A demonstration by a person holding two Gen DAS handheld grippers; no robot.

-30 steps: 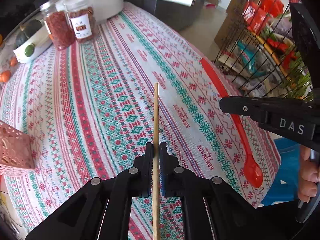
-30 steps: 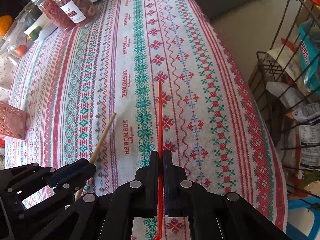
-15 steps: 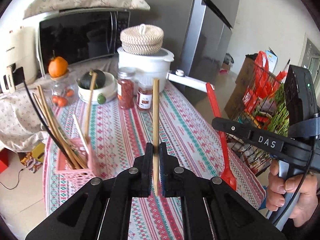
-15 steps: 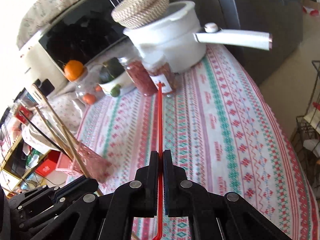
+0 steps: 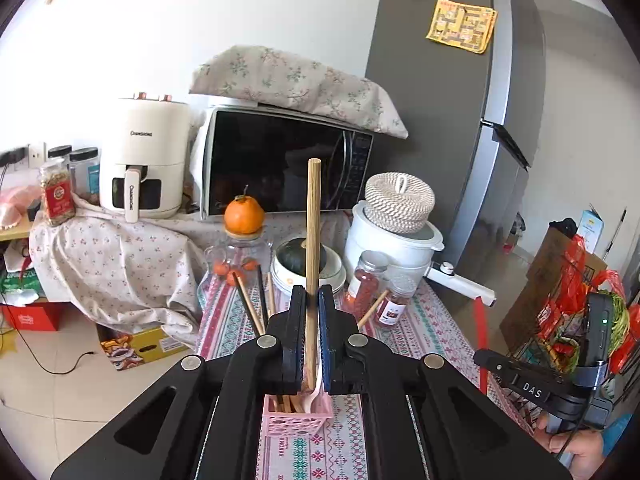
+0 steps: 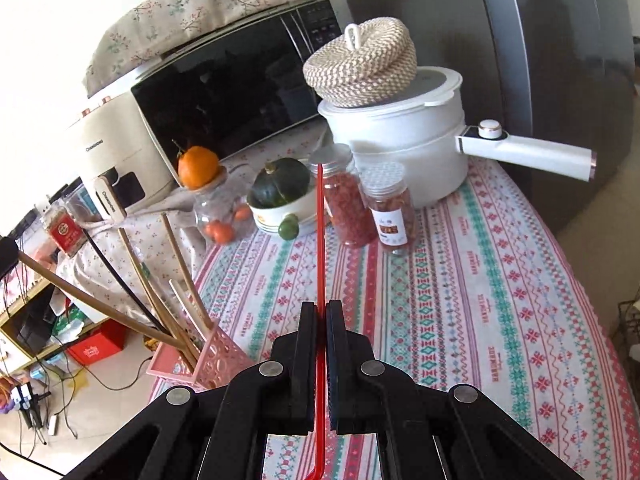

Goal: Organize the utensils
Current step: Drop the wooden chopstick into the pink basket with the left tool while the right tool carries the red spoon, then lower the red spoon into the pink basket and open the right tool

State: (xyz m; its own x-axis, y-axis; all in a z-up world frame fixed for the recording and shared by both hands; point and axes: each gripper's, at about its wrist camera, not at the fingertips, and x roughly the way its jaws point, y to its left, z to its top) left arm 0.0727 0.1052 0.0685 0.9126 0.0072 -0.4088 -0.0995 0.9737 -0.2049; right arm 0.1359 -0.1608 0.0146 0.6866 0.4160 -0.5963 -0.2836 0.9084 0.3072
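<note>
My left gripper [image 5: 313, 304] is shut on a wooden chopstick [image 5: 313, 224] and holds it upright, its lower end inside the pink perforated utensil basket [image 5: 298, 416], which holds several chopsticks and a white spoon. My right gripper [image 6: 321, 320] is shut on the handle of a red plastic spoon [image 6: 320, 236], raised over the patterned tablecloth [image 6: 460, 280]; the bowl end is hidden below the jaws. The basket [image 6: 208, 356] stands at the left table edge in the right wrist view. The right gripper's body [image 5: 532, 384] and the spoon handle [image 5: 480, 332] show in the left wrist view.
At the back of the table stand a white pot with a woven lid [image 6: 396, 116], two jars of red food [image 6: 368, 208], a bowl with a green squash [image 6: 280, 196] and a jar topped with an orange [image 5: 243, 216]. Behind are a microwave [image 5: 288, 164] and an air fryer [image 5: 140, 164]. A wire rack [image 5: 572, 320] stands right.
Both grippers lifted their utensils off the table and tipped them upright. The left gripper carried the chopstick over the pink basket and lowered its end into it.
</note>
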